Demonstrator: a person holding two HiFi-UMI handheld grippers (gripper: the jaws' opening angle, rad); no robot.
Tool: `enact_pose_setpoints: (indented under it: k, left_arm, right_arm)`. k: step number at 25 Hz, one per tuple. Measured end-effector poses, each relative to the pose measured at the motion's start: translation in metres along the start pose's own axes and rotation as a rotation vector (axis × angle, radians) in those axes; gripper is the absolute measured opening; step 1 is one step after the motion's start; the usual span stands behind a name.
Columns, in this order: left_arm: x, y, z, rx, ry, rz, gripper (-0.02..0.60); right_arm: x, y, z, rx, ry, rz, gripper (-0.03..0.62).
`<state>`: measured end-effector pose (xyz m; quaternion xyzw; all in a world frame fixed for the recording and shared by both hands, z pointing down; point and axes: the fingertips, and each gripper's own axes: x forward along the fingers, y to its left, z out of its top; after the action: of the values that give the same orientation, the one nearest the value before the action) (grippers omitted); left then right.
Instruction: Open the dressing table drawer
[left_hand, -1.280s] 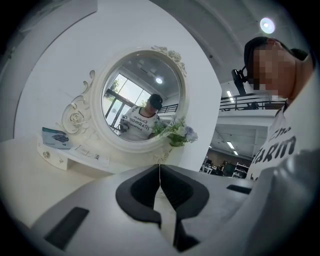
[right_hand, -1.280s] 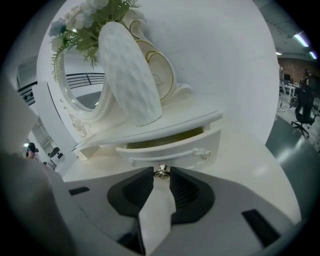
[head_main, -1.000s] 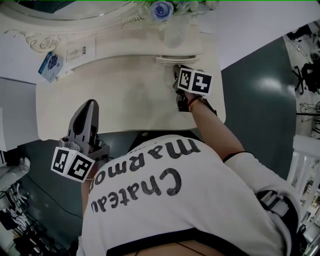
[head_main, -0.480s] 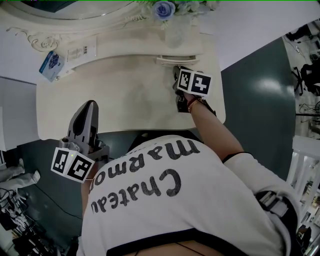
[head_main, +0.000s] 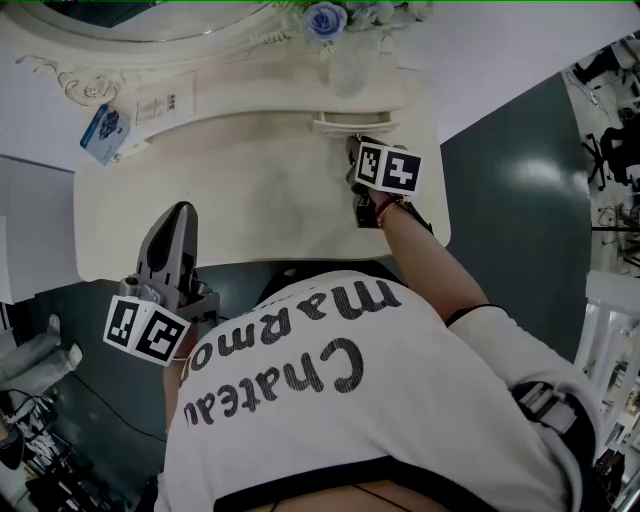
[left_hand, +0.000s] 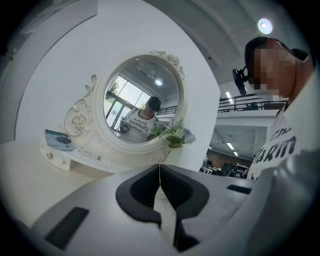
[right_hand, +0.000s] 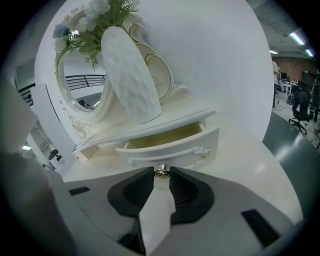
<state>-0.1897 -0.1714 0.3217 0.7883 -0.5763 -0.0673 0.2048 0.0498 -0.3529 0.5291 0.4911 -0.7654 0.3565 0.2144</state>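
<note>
Between my right tongs sits the small silver metal knob, pinched, on the partly open cream wooden drawer just ahead; it looks light but slippery. My left tongs are pressed together, empty.

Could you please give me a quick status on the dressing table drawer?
Right hand-held gripper shut on knob. Left hand-held gripper shut, empty. Drawer partly open. Vase on shelf above, not in the way.
</note>
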Motion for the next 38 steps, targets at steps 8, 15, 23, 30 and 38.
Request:
enact_pose_setpoints:
  k: [8,15,23,30,38]
  left_arm:
    - [-0.001,-0.002,0.0,0.0,-0.002,-0.007,0.023]
    - [-0.003,-0.004,-0.001,0.0,-0.003,-0.01,0.024]
    - [-0.006,-0.006,-0.003,-0.007,-0.003,-0.017,0.025]
    - [-0.008,-0.008,-0.005,-0.009,0.0,-0.019,0.025]
    - [-0.012,-0.006,-0.004,-0.022,-0.011,-0.018,0.024]
  right_arm:
    - [-0.004,-0.001,-0.003,-0.011,0.003,0.001,0.108]
    - [-0.008,-0.003,-0.007,-0.019,0.008,0.005,0.107]
    - [-0.012,-0.003,-0.011,-0.019,0.008,0.004,0.108]
    - [-0.014,-0.004,-0.013,-0.025,0.012,0.001,0.107]
    - [-0.015,-0.003,-0.015,-0.043,0.016,-0.006,0.108]
